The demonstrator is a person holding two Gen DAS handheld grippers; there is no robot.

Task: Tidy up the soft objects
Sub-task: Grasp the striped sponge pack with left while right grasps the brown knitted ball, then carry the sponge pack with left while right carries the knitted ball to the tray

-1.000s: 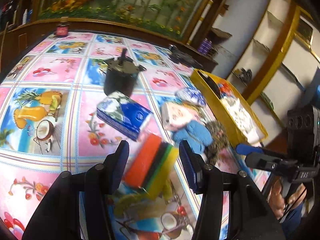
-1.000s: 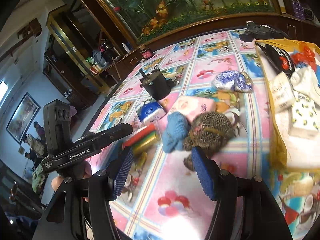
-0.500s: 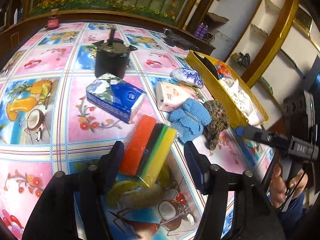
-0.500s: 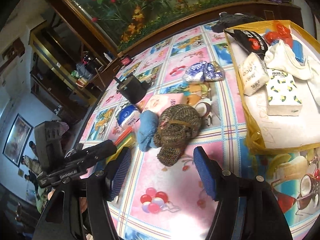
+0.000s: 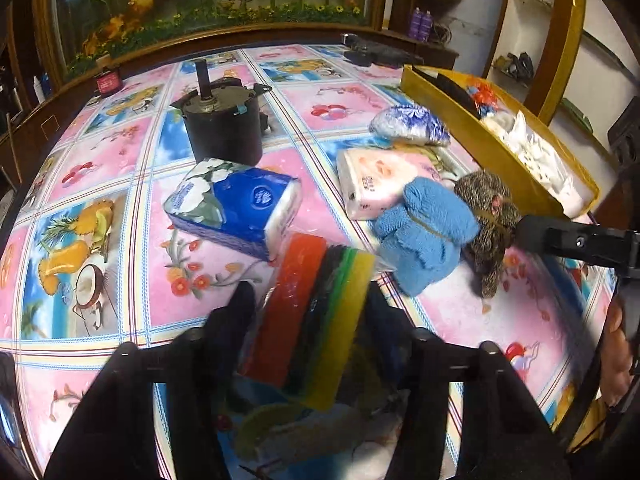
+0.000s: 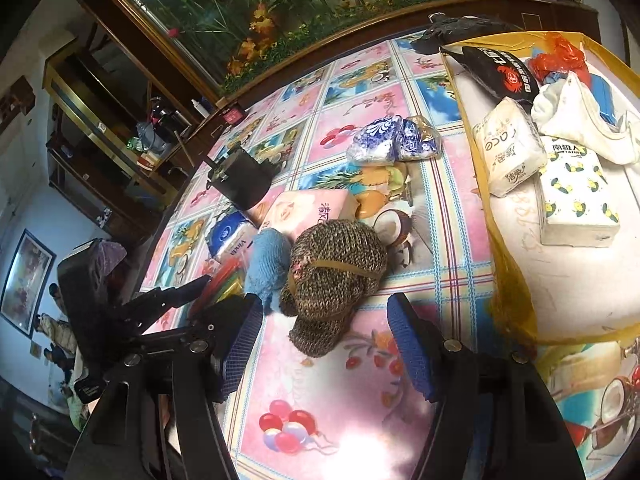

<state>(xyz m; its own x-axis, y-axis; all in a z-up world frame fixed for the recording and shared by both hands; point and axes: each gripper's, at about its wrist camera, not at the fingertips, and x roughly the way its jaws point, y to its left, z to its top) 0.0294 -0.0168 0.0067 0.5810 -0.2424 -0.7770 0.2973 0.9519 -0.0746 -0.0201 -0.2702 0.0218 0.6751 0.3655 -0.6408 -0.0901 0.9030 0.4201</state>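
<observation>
1. Between the spread fingers of the left gripper [image 5: 308, 304] lies a wrapped stack of sponges in red, black, green and yellow [image 5: 310, 312]; the fingers flank it, but contact with either one cannot be told.
2. Ahead and to the right of the right gripper [image 6: 324, 336] sits a shallow yellow-walled box [image 6: 508, 280] with a white floor. It holds a white tissue pack with lemon print [image 6: 576, 200], a cream tissue pack [image 6: 508, 148], a black pouch with a red crab logo [image 6: 496, 72], a white cloth [image 6: 580, 120] and a red plastic bag [image 6: 560, 56].
3. The right gripper is open, its blue-padded fingers either side of a brown speckled knitted bundle [image 6: 332, 268] tied with a band, not touching it.
4. Touching that bundle's left side is a blue fluffy bundle [image 6: 266, 264].
5. Beyond lie a pink tissue pack [image 6: 308, 210], a blue tissue pack [image 5: 236, 204] and a blue-and-white patterned packet [image 6: 392, 140], all on the fruit-printed tablecloth [image 6: 344, 392].
</observation>
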